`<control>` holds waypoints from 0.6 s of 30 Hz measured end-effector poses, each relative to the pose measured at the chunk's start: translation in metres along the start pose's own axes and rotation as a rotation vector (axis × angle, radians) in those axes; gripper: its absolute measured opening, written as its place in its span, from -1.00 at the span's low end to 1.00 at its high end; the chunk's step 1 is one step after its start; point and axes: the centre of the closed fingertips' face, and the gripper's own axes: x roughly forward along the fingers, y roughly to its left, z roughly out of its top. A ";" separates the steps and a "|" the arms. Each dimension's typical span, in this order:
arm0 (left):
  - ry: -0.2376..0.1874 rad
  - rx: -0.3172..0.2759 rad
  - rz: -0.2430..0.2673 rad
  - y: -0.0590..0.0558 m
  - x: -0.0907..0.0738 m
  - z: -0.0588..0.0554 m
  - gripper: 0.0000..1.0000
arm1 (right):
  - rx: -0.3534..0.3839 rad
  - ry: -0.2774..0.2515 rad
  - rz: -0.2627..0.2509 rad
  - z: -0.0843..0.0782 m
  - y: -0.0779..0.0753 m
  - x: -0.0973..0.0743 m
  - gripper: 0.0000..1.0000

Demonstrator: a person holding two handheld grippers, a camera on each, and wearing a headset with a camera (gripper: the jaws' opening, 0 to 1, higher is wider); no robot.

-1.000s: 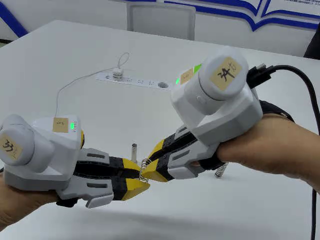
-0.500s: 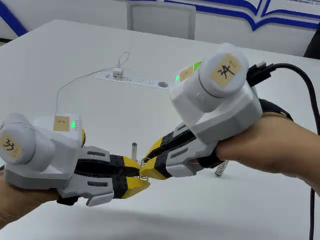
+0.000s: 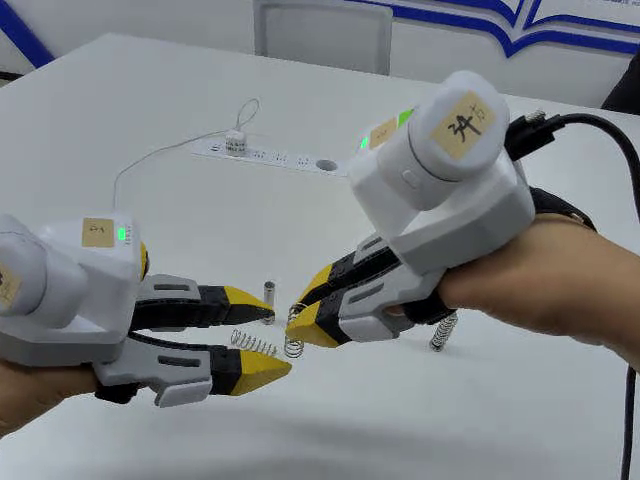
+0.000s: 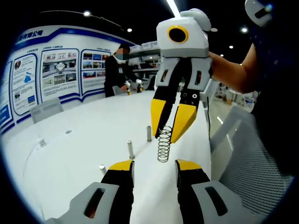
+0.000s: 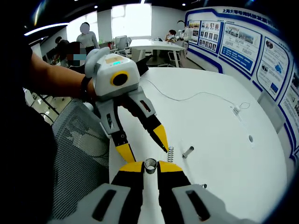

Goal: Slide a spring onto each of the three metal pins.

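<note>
Above white table (image 3: 150,120), right tongs (image 3: 296,320) pinch spring (image 4: 163,144) (top end); left tongs (image 3: 276,340) gape.

A coiled spring (image 4: 163,142) is pinched by one end in the right gripper (image 4: 169,135) tips, pointing between the parted jaws of the left gripper (image 4: 154,164). Three short metal pins (image 4: 131,149) stand upright beside those jaws. A second spring (image 3: 443,330) lies behind the right gripper.

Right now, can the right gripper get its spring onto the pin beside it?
Probably yes. The right gripper is shut on the spring, and the pin stands bare and upright just past its tips. The open left gripper has its upper jaw close by and may crowd it.
</note>
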 end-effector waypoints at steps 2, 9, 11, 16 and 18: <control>-0.001 -0.005 0.012 0.002 -0.002 -0.001 -0.24 | 0.003 -0.001 -0.003 -0.001 -0.002 -0.002 -0.76; -0.008 -0.034 0.059 0.012 -0.011 -0.004 -0.02 | 0.020 -0.002 -0.029 -0.005 -0.011 -0.010 -0.76; -0.010 -0.039 0.070 0.015 -0.014 -0.005 0.02 | 0.027 -0.002 -0.037 -0.007 -0.014 -0.012 -0.76; -0.014 -0.050 0.094 0.020 -0.019 -0.007 0.07 | 0.044 -0.004 -0.060 -0.012 -0.023 -0.018 -0.76; -0.016 -0.054 0.104 0.022 -0.020 -0.009 0.10 | 0.052 -0.005 -0.073 -0.014 -0.029 -0.021 -0.76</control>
